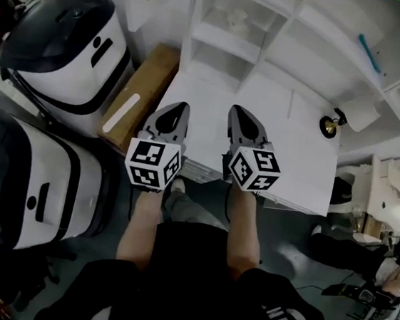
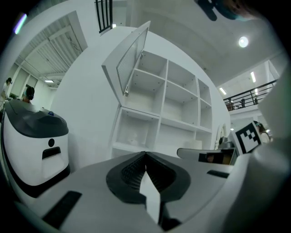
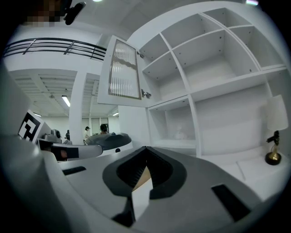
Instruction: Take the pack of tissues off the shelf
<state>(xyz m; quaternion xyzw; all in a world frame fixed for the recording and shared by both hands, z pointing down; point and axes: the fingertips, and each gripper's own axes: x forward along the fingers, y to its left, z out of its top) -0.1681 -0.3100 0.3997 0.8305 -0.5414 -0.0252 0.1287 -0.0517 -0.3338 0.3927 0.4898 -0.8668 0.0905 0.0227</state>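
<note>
A small pale pack of tissues (image 1: 238, 16) lies in a lower compartment of the white shelf unit (image 1: 284, 50), at its left side. It also shows as a faint whitish lump in the left gripper view (image 2: 133, 136) and the right gripper view (image 3: 181, 133). My left gripper (image 1: 179, 107) and right gripper (image 1: 236, 110) are side by side over the front of the white counter (image 1: 301, 153), well short of the shelf. Both point at it. Each pair of jaws meets at the tip with nothing between them (image 2: 145, 154) (image 3: 145, 148).
A glass-panelled cabinet door (image 3: 123, 70) stands open above the tissue compartment. A small brass ornament (image 1: 328, 126) stands at the counter's right. Two large white-and-black machines (image 1: 62, 47) (image 1: 33, 180) and a cardboard box (image 1: 139, 95) crowd the left.
</note>
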